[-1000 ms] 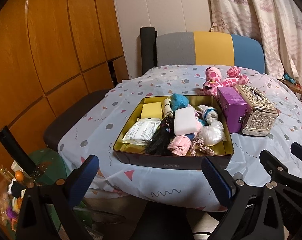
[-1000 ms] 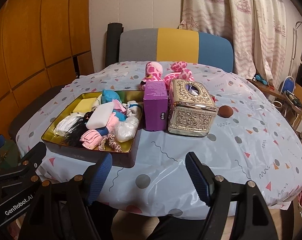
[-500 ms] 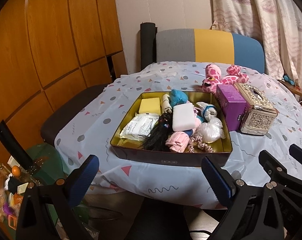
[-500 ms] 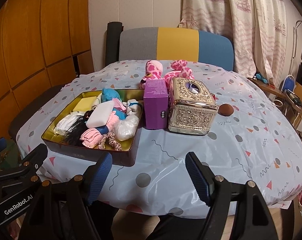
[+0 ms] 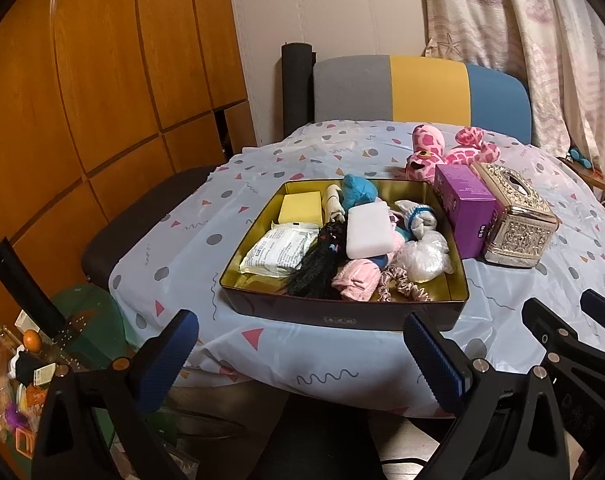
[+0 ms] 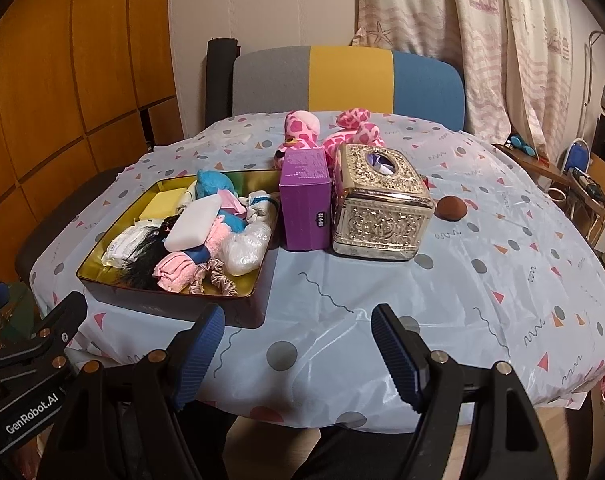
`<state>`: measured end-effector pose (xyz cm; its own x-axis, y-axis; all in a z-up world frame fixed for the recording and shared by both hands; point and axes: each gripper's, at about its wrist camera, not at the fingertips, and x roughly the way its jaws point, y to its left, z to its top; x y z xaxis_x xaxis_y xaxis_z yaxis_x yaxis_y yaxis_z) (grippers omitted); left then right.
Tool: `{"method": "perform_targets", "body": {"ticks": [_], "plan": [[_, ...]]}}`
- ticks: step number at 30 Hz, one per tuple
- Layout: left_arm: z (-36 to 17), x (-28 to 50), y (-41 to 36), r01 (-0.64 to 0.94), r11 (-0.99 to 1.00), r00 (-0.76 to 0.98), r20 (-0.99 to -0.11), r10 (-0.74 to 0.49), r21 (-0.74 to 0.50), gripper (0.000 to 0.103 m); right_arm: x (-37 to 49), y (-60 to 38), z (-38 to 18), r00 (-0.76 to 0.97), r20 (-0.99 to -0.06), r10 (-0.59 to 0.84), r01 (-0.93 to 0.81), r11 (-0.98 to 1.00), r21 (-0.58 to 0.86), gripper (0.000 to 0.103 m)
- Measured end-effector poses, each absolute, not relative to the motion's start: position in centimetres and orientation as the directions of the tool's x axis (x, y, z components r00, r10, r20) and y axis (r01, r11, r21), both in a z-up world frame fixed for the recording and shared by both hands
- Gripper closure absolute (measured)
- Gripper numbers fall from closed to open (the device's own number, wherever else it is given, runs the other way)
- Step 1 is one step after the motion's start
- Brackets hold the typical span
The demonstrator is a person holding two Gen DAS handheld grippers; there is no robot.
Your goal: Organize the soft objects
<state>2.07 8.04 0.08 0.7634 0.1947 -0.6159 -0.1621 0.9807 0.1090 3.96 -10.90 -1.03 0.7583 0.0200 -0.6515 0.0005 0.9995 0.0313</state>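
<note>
A dark tin tray (image 5: 342,314) (image 6: 114,296) with a gold inside sits on the table's near left. It holds several soft things: a white sponge (image 5: 368,230), a yellow sponge (image 5: 300,208), a blue plush (image 5: 358,192), pink socks (image 5: 356,282), a black wig (image 5: 316,264), a scrunchie (image 5: 402,286). A pink spotted plush (image 5: 450,152) (image 6: 326,132) lies behind a purple box (image 6: 305,204). My left gripper (image 5: 302,354) and right gripper (image 6: 296,344) are both open and empty, held before the table's near edge.
A silver ornate tissue box (image 6: 378,208) stands right of the purple box. A small brown ball (image 6: 450,208) lies further right. A grey, yellow and blue chair back (image 6: 342,80) stands behind the table. Clutter (image 5: 26,376) sits on the floor at left.
Both grippers have risen and drawn back slightly, so the table sits lower and farther in view. Nothing on the table has moved.
</note>
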Motion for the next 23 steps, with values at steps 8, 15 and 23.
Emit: {"method": "perform_targets", "body": {"ticks": [8,15,23], "plan": [[-0.42,2.23,7.89,-0.157,0.981,0.755,-0.626,0.196,0.118,0.000,4.19,-11.01,-1.47,0.747,-0.665,0.025,-0.002,0.999,0.036,0.026],[-0.47,2.19,7.94,-0.160,0.980,0.754,-0.626,0.200,0.121,0.000,4.17,-10.89,-1.46,0.748,-0.663,0.026,-0.005,0.999,0.033,0.026],[-0.48,2.24,8.03,-0.157,0.980,0.752,-0.629,0.197,0.120,0.000,4.12,-10.82,-1.45,0.750,-0.661,0.026,-0.009,1.000,0.030,0.026]]}}
